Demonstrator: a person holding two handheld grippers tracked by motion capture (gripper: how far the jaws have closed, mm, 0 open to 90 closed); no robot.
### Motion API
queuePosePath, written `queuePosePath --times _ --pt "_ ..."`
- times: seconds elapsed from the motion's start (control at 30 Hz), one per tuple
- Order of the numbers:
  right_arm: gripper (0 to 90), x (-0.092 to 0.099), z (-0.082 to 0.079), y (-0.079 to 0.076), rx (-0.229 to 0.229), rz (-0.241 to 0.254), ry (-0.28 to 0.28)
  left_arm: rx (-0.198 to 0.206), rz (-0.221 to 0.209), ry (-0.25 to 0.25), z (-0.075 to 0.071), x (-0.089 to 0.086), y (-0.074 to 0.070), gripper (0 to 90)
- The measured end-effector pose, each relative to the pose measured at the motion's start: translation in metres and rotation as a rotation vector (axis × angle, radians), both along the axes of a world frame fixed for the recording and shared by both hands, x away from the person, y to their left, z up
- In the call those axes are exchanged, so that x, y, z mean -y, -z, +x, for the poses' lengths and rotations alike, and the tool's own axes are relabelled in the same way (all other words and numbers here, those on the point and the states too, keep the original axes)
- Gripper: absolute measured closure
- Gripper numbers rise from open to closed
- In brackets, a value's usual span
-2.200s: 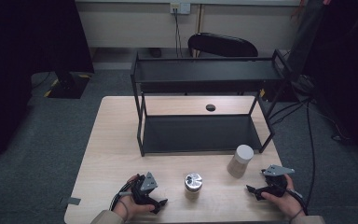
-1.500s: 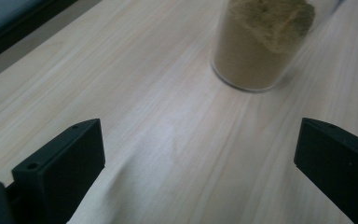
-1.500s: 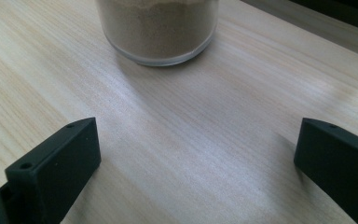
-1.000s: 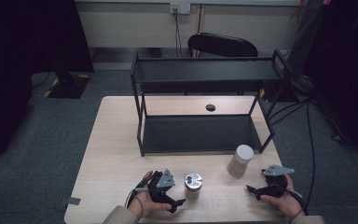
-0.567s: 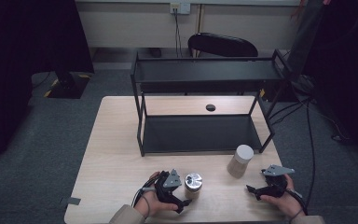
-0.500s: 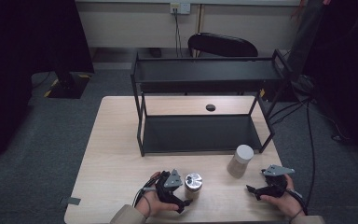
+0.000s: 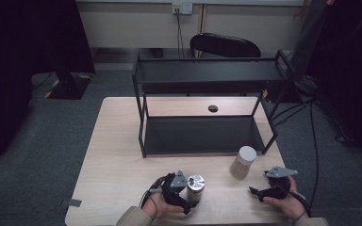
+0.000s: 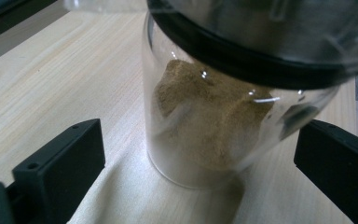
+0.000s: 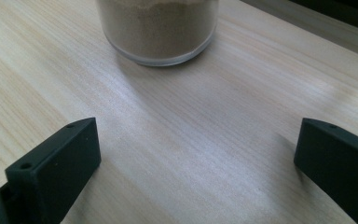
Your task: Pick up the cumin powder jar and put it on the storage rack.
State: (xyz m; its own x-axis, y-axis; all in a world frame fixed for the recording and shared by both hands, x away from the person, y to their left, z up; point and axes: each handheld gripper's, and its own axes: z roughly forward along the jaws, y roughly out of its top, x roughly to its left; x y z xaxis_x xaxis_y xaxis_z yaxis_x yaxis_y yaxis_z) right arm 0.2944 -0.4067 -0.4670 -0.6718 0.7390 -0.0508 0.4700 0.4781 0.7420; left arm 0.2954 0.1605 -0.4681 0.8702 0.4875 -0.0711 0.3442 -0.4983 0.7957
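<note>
Metal-lidded jar (image 7: 195, 187): stands upright on the desk (image 7: 118, 155) near its front edge, part-filled with brown powder, between the jaws of the left tool (image 7: 187, 193).
Left tool: jaws spread wide on either side of the glass; in the left gripper view (image 8: 193, 154) neither jaw touches the jar, so nothing is gripped.
Right tool (image 7: 257, 191): jaws wide apart, holding nothing, resting low on the desk at the front right; in the right gripper view (image 9: 193, 154) bare wood lies between them.
White-lidded jar (image 7: 243, 161): upright, just ahead of the right tool, holding paler powder, untouched.
Rack (image 7: 207, 75): black two-tier shelf at the desk's far half, both tiers bare.
Progress: early, by my judgement. The left tool is lined up for a grasp, but closing, lifting and placing both jars remain.
</note>
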Motion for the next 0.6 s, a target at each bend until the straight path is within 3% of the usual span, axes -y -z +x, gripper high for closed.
queuePosePath --times 0.37,0.6 --pt "0.0 0.0000 0.0000 0.0000 0.000 0.000 0.000 0.013 -0.005 0.009 0.0017 0.0060 -0.0004 11.0" --pt "0.0 0.0000 0.0000 0.0000 0.000 0.000 0.000 -0.008 -0.001 0.016 0.0046 0.0064 0.0020 17.9"
